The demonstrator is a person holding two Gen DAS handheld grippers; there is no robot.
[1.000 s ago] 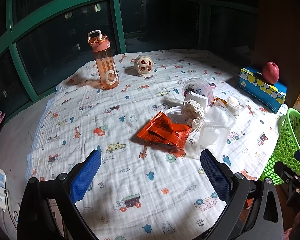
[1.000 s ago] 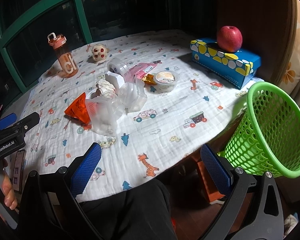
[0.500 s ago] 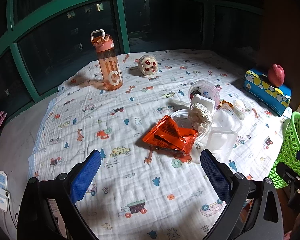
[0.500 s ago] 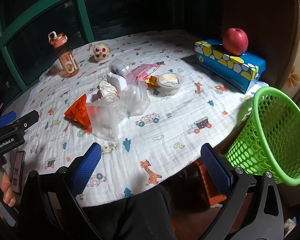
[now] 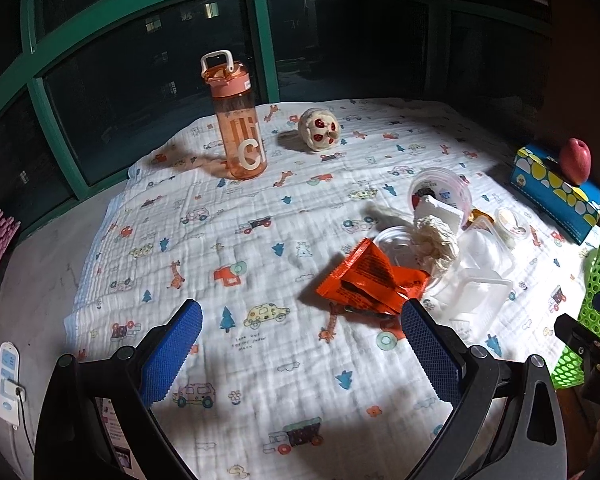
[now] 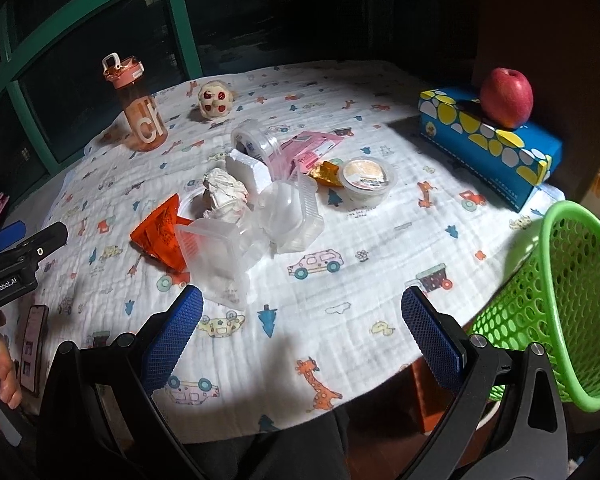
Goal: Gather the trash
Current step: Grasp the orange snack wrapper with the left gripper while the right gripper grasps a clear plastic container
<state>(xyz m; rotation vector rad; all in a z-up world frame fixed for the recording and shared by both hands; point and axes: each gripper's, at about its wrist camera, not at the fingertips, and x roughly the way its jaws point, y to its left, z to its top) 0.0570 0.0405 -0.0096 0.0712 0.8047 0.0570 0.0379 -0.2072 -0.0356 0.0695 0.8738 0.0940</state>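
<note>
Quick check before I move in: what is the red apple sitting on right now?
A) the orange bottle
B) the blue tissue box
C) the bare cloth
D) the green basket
B: the red apple rests on top of the blue tissue box, at its far end, apart from the trash pile.

The green basket (image 6: 556,300) ran off the right edge in both views, its base out of sight. A clear tub (image 6: 216,256) overlapped part of the orange wrapper (image 6: 160,232). Label print on the round cup (image 6: 366,180) was too small to read. The left claw (image 6: 4,244) showed only partly at the frame edge, its jaws unseen there
</note>
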